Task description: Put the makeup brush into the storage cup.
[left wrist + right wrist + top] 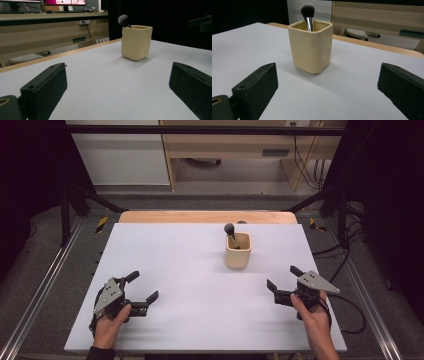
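Two grippers rest at the near edge of the white table (165, 320), one each side. Left gripper (141, 286): jaws spread wide, nothing between them. Right gripper (282, 280): jaws likewise wide apart and empty. Farther in, right of centre, stands the cream square cup (237, 250), upright, with a makeup brush (230, 233) in it, its long axis near vertical, bristle head up and leaning slightly left. The cup lies ahead and left of the right gripper, which is judged nearer; the left gripper is well apart from it.

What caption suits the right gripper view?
Open right gripper faces a cream cup holding a makeup brush.
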Tool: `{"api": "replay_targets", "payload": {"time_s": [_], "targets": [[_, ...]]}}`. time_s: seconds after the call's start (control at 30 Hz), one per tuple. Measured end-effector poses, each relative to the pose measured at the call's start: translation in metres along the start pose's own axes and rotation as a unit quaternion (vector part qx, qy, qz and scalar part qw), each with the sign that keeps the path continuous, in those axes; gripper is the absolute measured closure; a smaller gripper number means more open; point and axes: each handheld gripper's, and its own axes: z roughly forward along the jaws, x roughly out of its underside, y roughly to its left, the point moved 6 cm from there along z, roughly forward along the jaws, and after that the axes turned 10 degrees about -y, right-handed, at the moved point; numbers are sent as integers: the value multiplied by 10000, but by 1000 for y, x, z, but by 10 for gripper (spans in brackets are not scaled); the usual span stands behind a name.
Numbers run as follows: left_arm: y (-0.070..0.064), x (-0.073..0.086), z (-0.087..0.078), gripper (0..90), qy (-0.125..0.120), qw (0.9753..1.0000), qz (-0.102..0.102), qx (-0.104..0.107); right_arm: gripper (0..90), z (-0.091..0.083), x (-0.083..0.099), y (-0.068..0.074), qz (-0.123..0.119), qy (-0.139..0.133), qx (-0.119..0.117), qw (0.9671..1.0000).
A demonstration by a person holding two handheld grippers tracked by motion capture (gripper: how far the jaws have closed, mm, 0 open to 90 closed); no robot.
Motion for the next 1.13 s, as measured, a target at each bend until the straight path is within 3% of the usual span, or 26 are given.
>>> {"api": "replay_targets", "payload": {"time_s": [0.77,1.13], "targets": [[2,-2,-13,12,-35,9999,41,-101,36,-5,28,1,130,-354,-27,9993],[6,1,-15,12,2,9998,45,-173,36,-3,33,3,9,-587,76,9982]]}}
